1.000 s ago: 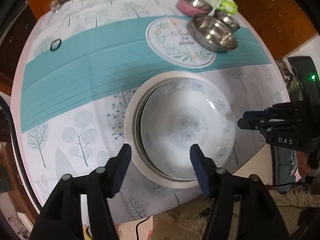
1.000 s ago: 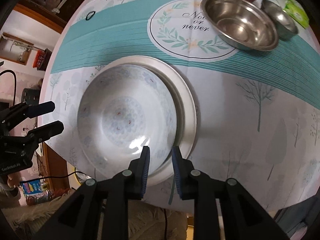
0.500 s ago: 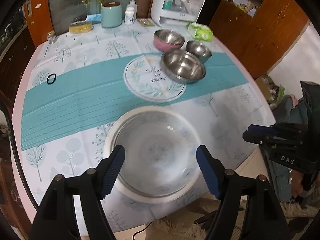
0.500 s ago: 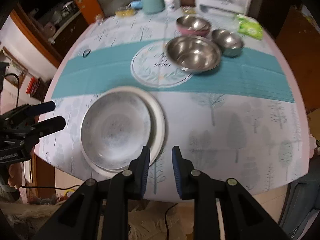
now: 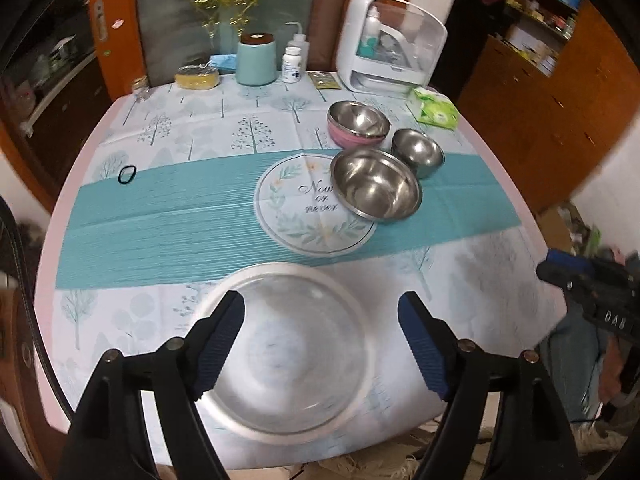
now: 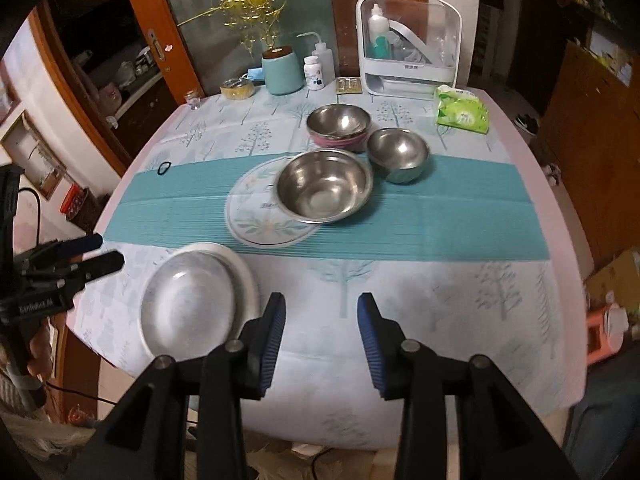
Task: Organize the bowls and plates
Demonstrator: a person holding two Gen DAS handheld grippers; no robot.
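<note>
Right wrist view, from the left: the left gripper point(image 6: 94, 252) hovers empty, jaws parted, beside the patterned white ceramic bowl point(image 6: 188, 302) nested on a white plate point(image 6: 250, 280); three round steel bowls point(image 6: 324, 190) sit mid-table; the right gripper point(image 6: 321, 336) gapes wide, empty.

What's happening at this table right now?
Both grippers are open and holding nothing. The left gripper hovers over the patterned deep plate, which sits nested on the white plate near the table edge. The right gripper hangs above bare tablecloth. Three steel bowls wait farther back.
</note>
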